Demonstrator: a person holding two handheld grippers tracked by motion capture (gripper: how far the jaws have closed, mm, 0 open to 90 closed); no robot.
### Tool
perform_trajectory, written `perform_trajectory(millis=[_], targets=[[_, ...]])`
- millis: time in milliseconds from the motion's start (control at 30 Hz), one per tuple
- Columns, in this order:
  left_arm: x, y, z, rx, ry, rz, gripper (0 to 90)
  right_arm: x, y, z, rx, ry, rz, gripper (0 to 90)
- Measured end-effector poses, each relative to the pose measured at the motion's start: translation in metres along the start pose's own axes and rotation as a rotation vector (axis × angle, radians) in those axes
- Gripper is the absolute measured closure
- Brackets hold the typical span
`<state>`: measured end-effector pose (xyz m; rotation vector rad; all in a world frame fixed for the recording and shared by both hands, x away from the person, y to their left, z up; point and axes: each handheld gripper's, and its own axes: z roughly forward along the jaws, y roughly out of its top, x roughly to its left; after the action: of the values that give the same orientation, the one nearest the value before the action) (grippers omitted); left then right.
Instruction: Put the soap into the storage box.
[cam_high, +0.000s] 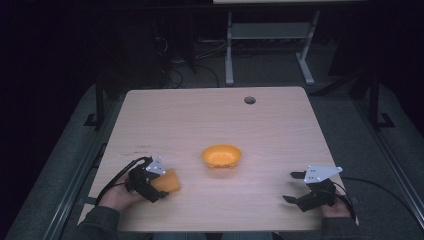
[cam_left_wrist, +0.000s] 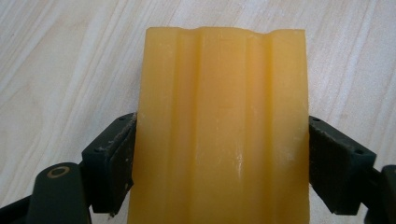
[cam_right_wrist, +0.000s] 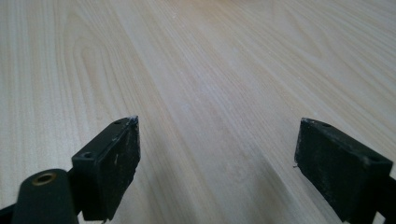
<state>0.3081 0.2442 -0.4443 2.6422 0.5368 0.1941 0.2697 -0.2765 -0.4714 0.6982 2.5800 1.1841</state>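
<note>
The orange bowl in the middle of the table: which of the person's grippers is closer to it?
Left. The left gripper, clamping a yellow block, sits just down-left of the orange bowl; the right gripper, open, is farther off down-right.

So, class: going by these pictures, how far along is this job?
Done: the left gripper is shut on the yellow ridged block. In hand: the block is held near the table. Left, probably: carrying it to the orange bowl. The right gripper waits open.

ridged orange block (cam_left_wrist: 219, 135) near orange bowl (cam_high: 221, 156)
</note>
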Motion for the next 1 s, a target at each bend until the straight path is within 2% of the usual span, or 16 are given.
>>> perform_trajectory(millis=[200,400,733,1000], targets=[[0.001,0.000,0.000,-0.002,-0.001,0.012,19.5,0.000,0.000,0.000,-0.003,-0.002,-0.002,13.5],[0.000,0.000,-0.001,-0.001,-0.006,-0.006,20.3,0.000,0.000,0.000,-0.004,-0.002,-0.002,13.5],[-0.003,0.002,-0.002,-0.002,0.014,-0.009,20.8,-0.001,0.000,-0.001,-0.013,-0.002,-0.008,13.5],[-0.003,0.003,-0.012,-0.051,0.016,-0.010,20.9,0.000,0.000,-0.002,-0.009,-0.003,-0.004,13.5]])
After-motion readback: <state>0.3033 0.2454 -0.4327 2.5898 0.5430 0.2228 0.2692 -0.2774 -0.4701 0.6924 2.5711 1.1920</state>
